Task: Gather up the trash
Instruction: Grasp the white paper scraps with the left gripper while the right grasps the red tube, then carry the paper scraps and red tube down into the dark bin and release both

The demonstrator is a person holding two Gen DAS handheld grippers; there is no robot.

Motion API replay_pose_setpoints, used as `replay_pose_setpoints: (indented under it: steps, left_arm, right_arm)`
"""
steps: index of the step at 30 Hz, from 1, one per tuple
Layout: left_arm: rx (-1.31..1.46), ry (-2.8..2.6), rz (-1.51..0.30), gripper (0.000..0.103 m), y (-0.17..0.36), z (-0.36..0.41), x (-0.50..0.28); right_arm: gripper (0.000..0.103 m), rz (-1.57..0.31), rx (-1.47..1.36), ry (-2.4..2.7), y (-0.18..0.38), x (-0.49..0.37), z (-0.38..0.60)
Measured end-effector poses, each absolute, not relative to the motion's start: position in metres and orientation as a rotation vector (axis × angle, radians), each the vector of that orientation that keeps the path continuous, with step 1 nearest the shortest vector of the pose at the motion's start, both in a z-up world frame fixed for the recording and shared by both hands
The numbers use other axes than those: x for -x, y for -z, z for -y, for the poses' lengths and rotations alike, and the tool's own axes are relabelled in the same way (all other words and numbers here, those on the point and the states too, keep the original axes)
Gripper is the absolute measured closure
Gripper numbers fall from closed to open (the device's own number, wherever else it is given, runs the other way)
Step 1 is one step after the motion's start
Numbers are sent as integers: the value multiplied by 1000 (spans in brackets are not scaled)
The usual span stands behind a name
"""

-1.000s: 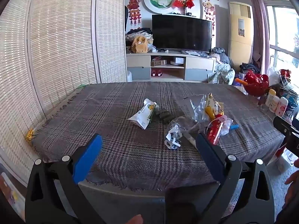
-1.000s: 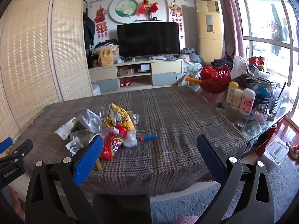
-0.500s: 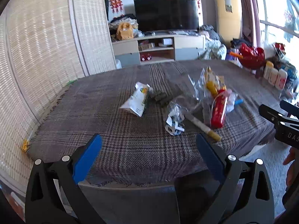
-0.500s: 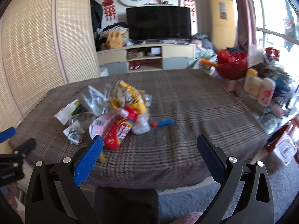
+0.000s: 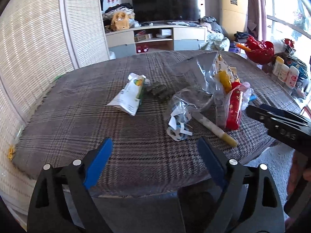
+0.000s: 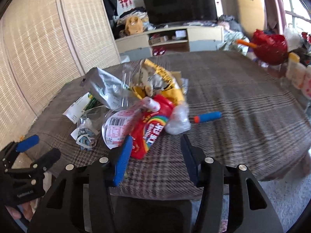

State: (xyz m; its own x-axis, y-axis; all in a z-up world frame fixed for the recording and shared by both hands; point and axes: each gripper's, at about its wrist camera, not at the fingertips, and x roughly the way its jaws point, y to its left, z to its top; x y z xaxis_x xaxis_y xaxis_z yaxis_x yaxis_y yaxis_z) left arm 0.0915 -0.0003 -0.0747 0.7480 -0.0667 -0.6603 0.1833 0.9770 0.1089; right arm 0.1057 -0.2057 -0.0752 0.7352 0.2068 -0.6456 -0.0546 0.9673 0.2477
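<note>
One red candy wrapper (image 6: 147, 130), one blue pen (image 6: 207, 117)

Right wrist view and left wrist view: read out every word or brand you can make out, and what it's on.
"Skittles": on the red candy bag, beside Chinese characters I can't read.
"DAS", as far as I can tell: on the side of the right tongs.
Too blurred: white print on the left tongs.
Too small: the white pouch print and the barcode label digits.
Both tongs' jaws have just been closing, empty.
</note>
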Motion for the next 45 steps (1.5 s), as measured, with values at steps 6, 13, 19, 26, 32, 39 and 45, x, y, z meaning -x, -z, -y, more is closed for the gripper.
replay_pose_setpoints:
  steps: [6, 13, 19, 26, 32, 39, 45]
  left_arm:
    - [-137, 201, -754, 34, 90, 5, -108]
    - [-125, 254, -792, 42, 109, 12, -125]
    - [-70, 259, -820, 62, 118, 7, -139]
    - [-86, 282, -821, 76, 121, 16, -143]
    - [-84, 291, -813, 79, 120, 17, -143]
    - [-78, 288, -783, 83, 108, 11, -132]
    - [-59, 275, -739, 83, 85, 5, -111]
  right_arm:
    - [50, -769, -231, -159, 86, -124, 197]
    - [50, -789, -247, -169, 93, -137, 194]
    - [59, -795, -236, -190, 97, -144, 192]
    - [63, -796, -208, -230, 98, -140, 191]
    - [63, -841, -220, -238, 103, -142, 191]
    - [73, -802, -197, -205, 90, -125, 197]
    - [74, -747, -177, -205, 66, -101, 201]
